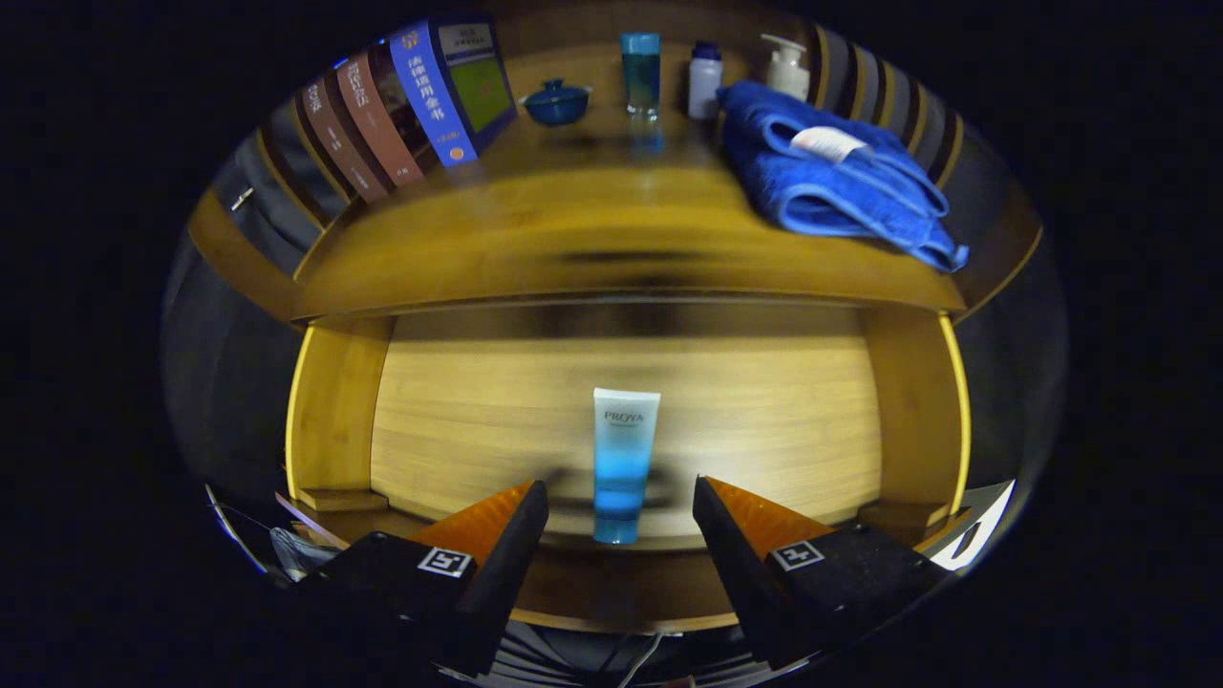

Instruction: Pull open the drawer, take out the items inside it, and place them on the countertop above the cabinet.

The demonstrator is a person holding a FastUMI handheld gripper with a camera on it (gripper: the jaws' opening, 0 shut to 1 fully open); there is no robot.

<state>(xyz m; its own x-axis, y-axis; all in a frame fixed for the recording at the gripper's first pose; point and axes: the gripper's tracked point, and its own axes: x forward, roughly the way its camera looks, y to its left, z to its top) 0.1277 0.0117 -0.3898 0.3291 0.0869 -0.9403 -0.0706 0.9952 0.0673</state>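
A: Looking into the drawer [334,411], what did it hold?
B: One tube [623,463], lying flat on the wooden floor, cap toward the gripper [621,497].
A: Fingers?
B: Spread wide, one on each side of the tube's cap end, not touching it.
A: Countertop [592,239]?
B: Towel [831,172], books [411,105], lidded bowl [556,101], three bottles [705,80].
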